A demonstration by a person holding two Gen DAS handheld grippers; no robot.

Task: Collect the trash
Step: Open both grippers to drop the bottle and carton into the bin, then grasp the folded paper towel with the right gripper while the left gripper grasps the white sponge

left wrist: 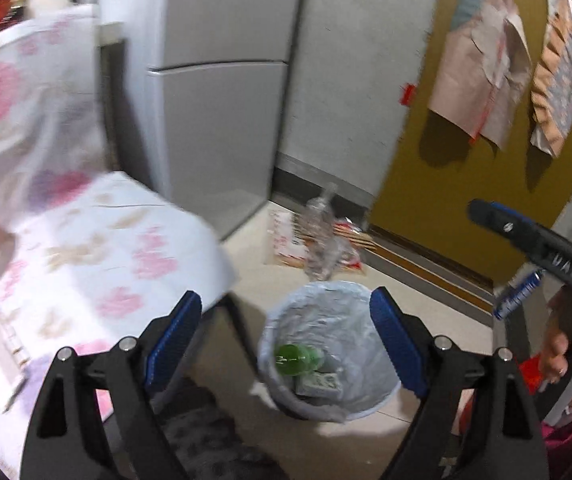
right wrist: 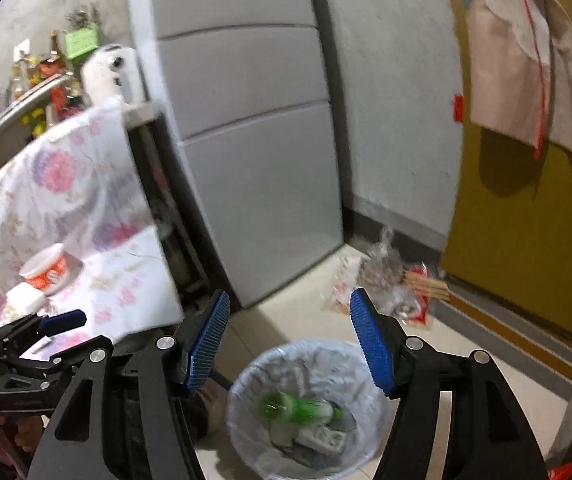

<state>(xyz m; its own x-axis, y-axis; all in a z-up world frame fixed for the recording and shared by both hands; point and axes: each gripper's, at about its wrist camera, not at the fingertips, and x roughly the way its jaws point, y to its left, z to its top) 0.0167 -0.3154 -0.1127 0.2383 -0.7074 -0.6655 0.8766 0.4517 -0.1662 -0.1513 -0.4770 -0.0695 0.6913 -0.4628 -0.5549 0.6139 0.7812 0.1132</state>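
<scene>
Both grippers empty above the lined waste bin

Left gripper point(left wrist: 286, 322) spread wide, nothing between its blue pads; right gripper point(right wrist: 290, 340) likewise agape and empty; the green bottle point(right wrist: 294, 407) lies inside the bin point(right wrist: 245, 440) with a small carton point(right wrist: 322, 438); clear crumpled bottle point(left wrist: 320, 236) on the floor by the fridge point(left wrist: 213, 120).
</scene>
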